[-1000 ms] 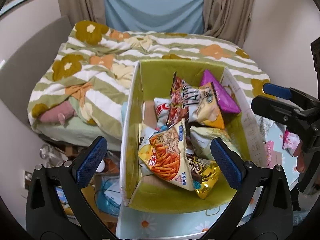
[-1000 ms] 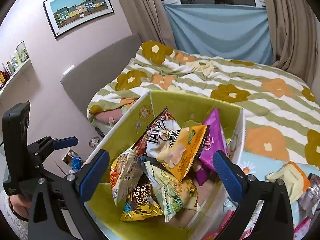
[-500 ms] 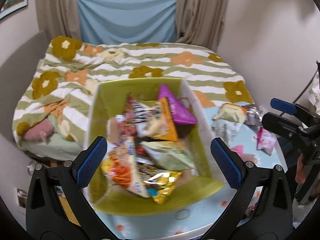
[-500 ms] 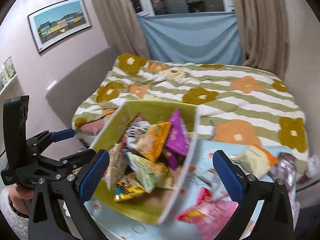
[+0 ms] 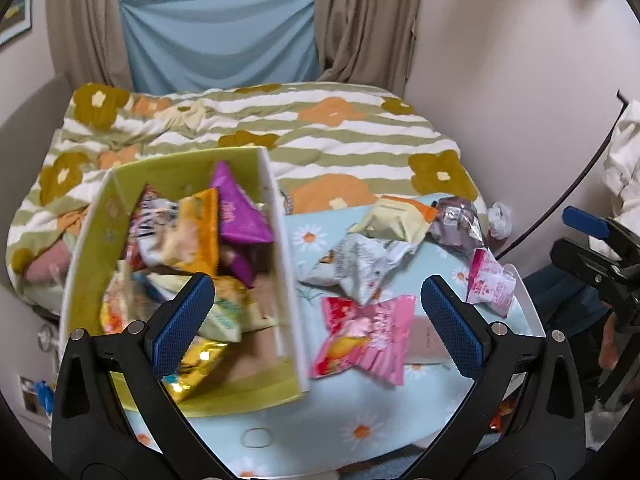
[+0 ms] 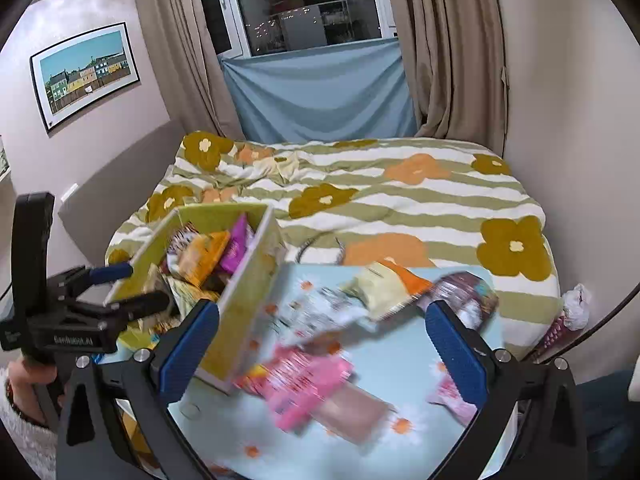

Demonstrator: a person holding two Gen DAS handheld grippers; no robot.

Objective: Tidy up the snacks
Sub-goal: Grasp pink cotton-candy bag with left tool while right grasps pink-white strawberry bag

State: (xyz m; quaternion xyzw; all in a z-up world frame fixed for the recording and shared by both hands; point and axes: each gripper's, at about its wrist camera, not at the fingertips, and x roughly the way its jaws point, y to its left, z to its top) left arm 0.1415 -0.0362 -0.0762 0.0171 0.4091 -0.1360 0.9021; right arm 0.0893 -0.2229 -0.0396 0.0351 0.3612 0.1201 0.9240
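A green-lined box holds several snack bags, among them a purple one and an orange one. It stands on the left of a pale blue daisy-print table. Loose on the table lie a pink bag, a white crumpled bag, a cream and orange bag, a silver-purple bag and a small pink packet. My left gripper is open above the box's right wall and the pink bag. My right gripper is open over the loose bags.
A bed with a striped flower quilt lies right behind the table. Curtains and a blue cloth cover the window wall. A framed picture hangs at the left. A person's hand grips the left tool.
Both views have swung right, away from the box and toward the loose bags on the table. The box sits further left in each view now. Both grippers stay open.
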